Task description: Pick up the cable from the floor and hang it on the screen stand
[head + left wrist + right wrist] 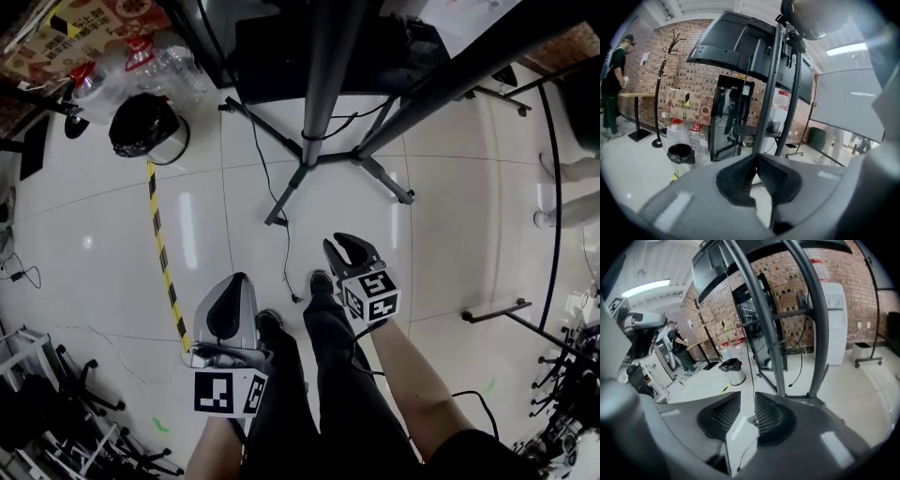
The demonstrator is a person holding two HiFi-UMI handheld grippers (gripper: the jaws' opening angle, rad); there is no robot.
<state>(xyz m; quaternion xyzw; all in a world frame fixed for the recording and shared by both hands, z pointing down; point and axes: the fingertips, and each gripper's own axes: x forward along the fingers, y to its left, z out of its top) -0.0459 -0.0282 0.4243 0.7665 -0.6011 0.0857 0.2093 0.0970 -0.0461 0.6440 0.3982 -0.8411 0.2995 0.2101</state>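
The screen stand (314, 94) rises on dark poles with splayed feet at the top middle of the head view. A thin black cable (279, 211) runs from its base over the white tiles to an end near my shoes. My right gripper (339, 244) is low over the floor just right of that end, its jaws open with nothing in them. In the right gripper view the cable (751, 376) shows beyond the gap of the right gripper (746, 397), before the stand (768, 333). My left gripper (234, 281) (756, 158) is shut and empty, left of the cable.
A bin with a black liner (145, 127) and water bottles (141, 66) stand at the back left. Yellow-black tape (161, 253) crosses the floor. Metal frames (56, 412) crowd the near left, and another stand's foot (495, 309) lies to the right. A person (611, 84) stands far left.
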